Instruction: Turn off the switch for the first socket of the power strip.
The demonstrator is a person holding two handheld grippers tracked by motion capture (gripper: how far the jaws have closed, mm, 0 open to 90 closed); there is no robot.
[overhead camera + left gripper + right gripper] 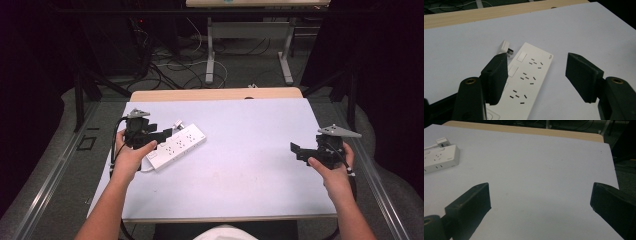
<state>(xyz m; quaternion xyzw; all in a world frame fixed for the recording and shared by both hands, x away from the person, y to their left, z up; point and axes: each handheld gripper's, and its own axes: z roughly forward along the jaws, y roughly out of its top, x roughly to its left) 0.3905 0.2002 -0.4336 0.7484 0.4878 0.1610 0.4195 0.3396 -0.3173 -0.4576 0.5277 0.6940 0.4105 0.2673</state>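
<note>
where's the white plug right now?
In the high view the white plug lies on the table's left half, beside the far edge of the power strip; in the left gripper view it lies beyond the open left gripper.

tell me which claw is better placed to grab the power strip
Left. The left claw is open right over the power strip; the right claw is open too, but far across the table.

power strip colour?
White, with dark socket slots; the power strip shows best in the left gripper view.
</note>
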